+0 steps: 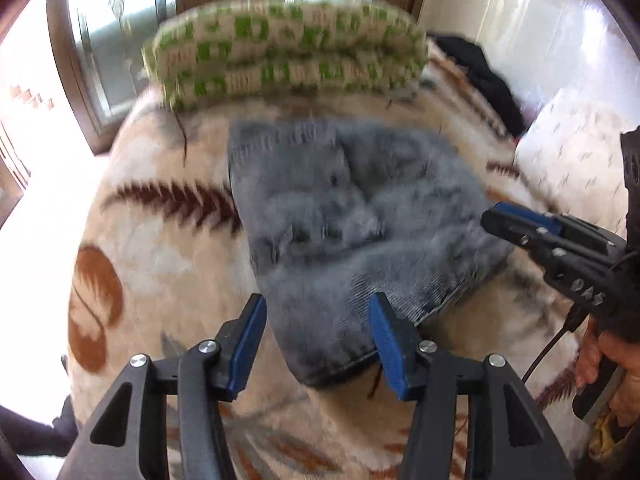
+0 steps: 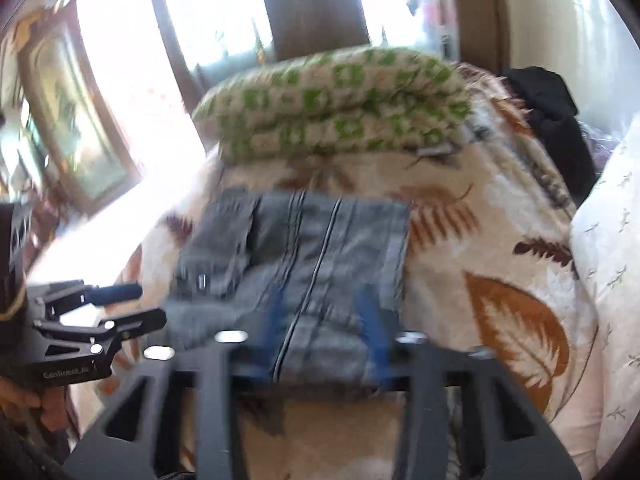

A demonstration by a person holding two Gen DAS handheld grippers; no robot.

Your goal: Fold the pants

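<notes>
Left gripper (image 1: 318, 340) open, straddling near corner of folded grey pants (image 1: 352, 220) on leaf-print blanket (image 1: 160, 248). Right gripper (image 1: 496, 218) nearly closed, empty, beside pants. Advice: clamp all layers before lifting.

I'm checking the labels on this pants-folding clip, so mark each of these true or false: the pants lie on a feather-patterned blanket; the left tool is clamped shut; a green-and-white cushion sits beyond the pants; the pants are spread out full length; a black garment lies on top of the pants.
1. The pants lie on a feather-patterned blanket. True.
2. The left tool is clamped shut. False: its jaws stand apart, over the near corner of the pants.
3. A green-and-white cushion sits beyond the pants. True.
4. The pants are spread out full length. False: they are folded into a compact bundle.
5. A black garment lies on top of the pants. False: it lies at the far right of the blanket, apart from the pants.
</notes>
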